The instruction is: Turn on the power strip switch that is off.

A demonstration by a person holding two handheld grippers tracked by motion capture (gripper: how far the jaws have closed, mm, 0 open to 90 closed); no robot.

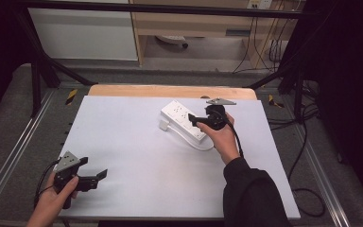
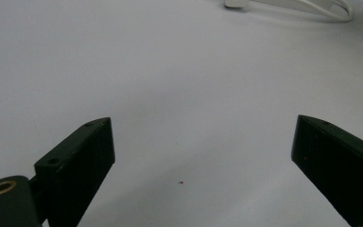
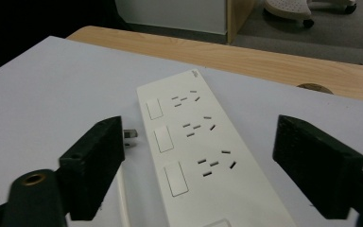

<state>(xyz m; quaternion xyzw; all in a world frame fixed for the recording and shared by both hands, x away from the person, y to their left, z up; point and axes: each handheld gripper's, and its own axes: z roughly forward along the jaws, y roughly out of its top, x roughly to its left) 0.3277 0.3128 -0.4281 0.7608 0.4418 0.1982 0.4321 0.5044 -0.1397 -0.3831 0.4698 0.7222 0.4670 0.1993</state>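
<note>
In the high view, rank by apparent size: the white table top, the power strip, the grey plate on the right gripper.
1. White table top, by far the largest.
2. Power strip.
3. Grey plate on the right gripper, smallest, though it sits slightly nearer the camera.

Soft, even overhead light falls on the white table top [image 1: 137, 156], which reads bright without harsh glare, while the surroundings sink into near-black. In the high view, faint shadows sit beneath the power strip [image 3: 203, 146]. Ahead of the right gripper [image 3: 198, 165] the strip is sharp; its own jaws are blurred and dark.
</note>
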